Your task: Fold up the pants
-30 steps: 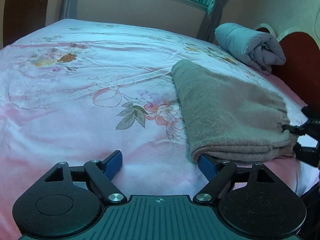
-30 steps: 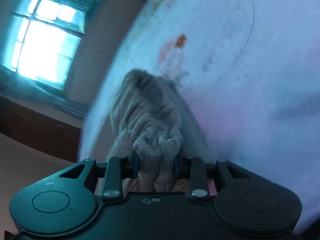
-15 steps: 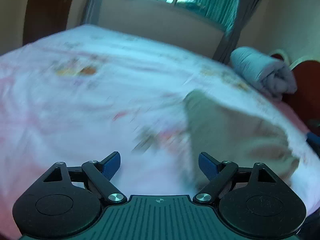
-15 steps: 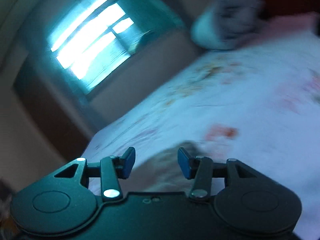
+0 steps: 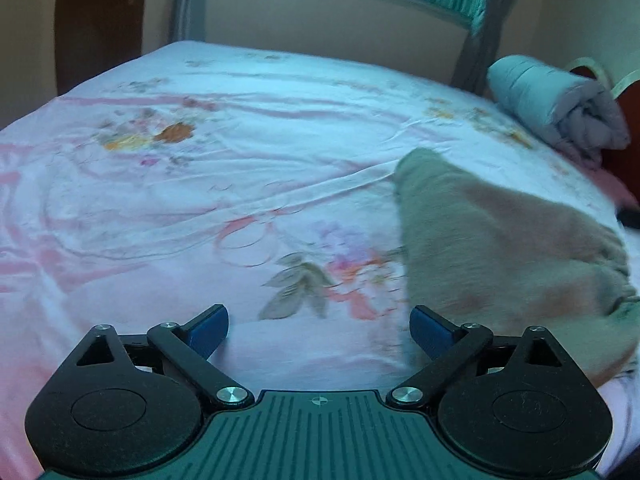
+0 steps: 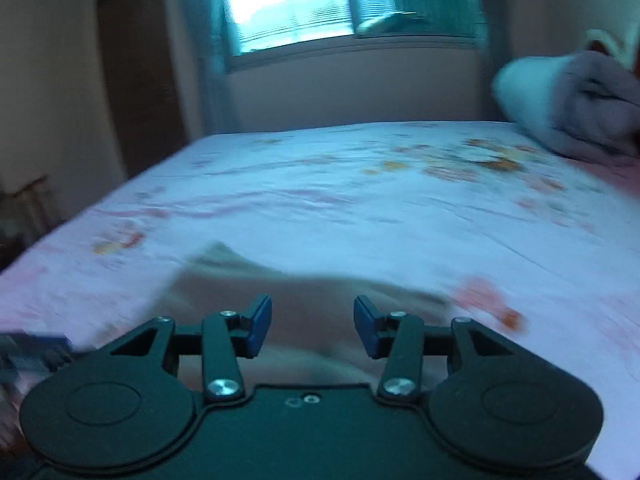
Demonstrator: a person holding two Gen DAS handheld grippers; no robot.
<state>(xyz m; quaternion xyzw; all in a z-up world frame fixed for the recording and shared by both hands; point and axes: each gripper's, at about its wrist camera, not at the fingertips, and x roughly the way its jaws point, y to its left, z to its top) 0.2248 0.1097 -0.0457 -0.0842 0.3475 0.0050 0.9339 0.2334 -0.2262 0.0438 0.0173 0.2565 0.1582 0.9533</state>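
The grey-brown pants [image 5: 500,248] lie folded in a compact pile on the floral bed sheet [image 5: 240,160], at the right of the left wrist view. My left gripper [image 5: 319,330] is open and empty, just left of and in front of the pile. In the right wrist view the pants [image 6: 304,300] lie blurred straight ahead beyond my right gripper [image 6: 313,328], which is open and empty above their near edge.
A rolled grey blanket [image 5: 556,100] lies at the far right by the red headboard [image 5: 628,128]; it also shows in the right wrist view [image 6: 568,100]. A window [image 6: 304,4] and wall stand behind the bed. A dark wooden door [image 5: 100,20] is at the left.
My right gripper let go of the bunched pants waistband, opened and swung up level. My left gripper drew back from the pile's edge and rose slightly. The pants now lie free.
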